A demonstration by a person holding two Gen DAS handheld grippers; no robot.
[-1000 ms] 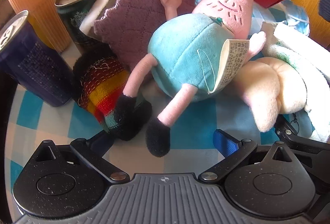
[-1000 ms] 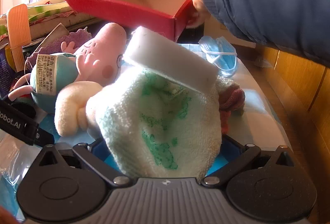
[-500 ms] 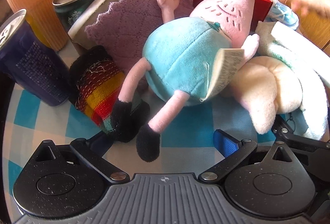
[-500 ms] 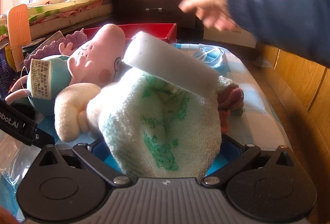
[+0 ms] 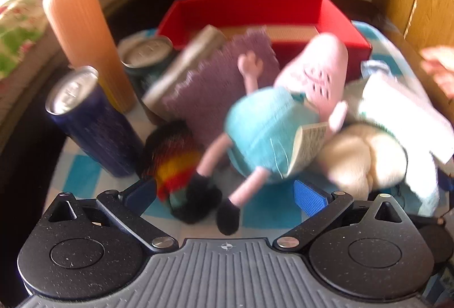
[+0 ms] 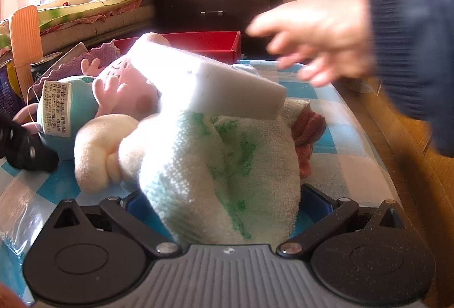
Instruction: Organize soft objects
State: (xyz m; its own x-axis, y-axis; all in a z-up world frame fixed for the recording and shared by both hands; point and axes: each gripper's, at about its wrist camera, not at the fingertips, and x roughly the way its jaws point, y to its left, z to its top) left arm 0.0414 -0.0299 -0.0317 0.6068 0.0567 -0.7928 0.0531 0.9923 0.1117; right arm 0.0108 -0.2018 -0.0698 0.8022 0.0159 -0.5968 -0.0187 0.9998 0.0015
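- Red box [image 5: 255, 13]: at the far end of the tabletop [image 5: 82, 174], apparently holding no soft items; sorting looks barely begun.
- Pig plush [image 5: 272, 120]: pink head, teal dress, lying mid-pile against a purple knitted cloth [image 5: 218, 75].
- Towel [image 6: 227, 174]: white with green print, white sponge [image 6: 204, 81] resting on top.
- Left gripper [image 5: 224, 191]: jaws spread, holding nothing, plush feet between them.
- Right gripper [image 6: 224, 203]: jaws wide, towel between them, grip uncertain.
- Bare hand [image 6: 315, 35]: blurred, above the pile.

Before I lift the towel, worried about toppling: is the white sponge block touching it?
Touching. The right wrist view shows the white sponge block resting tilted on top of the towel, with no gap visible between them.
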